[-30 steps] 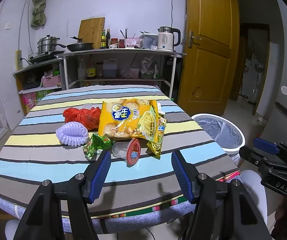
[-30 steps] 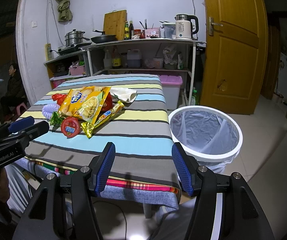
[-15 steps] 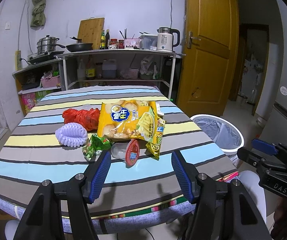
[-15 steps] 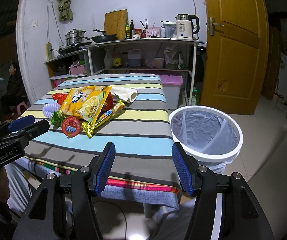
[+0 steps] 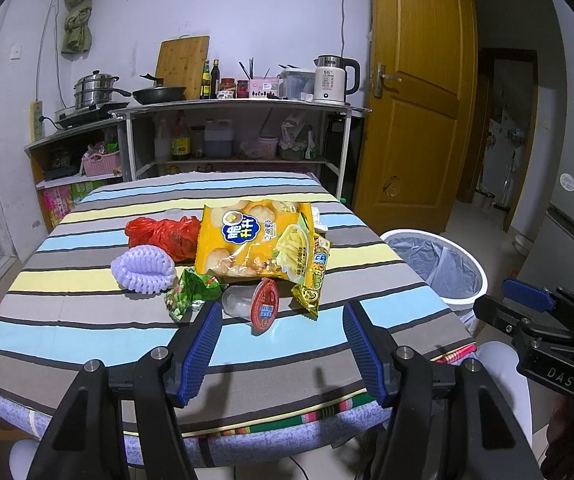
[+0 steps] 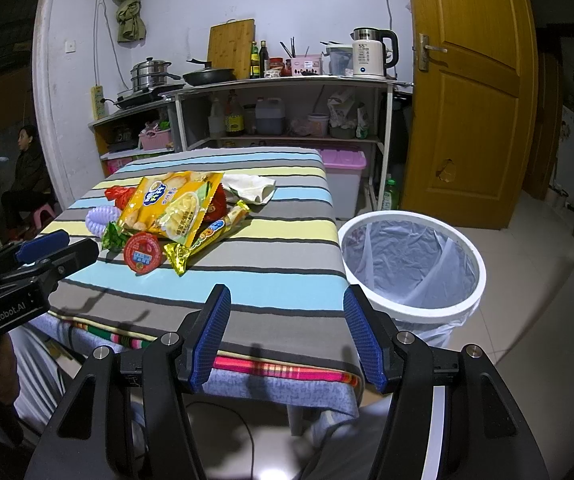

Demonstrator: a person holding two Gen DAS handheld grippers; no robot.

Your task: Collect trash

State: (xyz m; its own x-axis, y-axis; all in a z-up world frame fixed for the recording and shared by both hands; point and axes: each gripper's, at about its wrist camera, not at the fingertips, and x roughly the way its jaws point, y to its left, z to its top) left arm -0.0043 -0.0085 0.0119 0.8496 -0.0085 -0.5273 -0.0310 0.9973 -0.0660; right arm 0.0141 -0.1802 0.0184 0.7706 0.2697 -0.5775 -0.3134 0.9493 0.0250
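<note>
A pile of trash sits mid-table on a striped tablecloth (image 5: 87, 332). The left gripper (image 5: 279, 344) hovers at the near edge, jaws spread wide and empty, pointing at a jelly cup with a red lid (image 5: 265, 306) just ahead. Behind the cup lie a large yellow snack bag (image 5: 253, 242), a green wrapper (image 5: 191, 292), a purple foam net (image 5: 143, 270) and what looks like a red plastic bag (image 5: 163, 234). The right gripper (image 6: 285, 334), also wide open and empty, hangs off the table's corner beside a white lined bin (image 6: 411, 264) on the floor.
</note>
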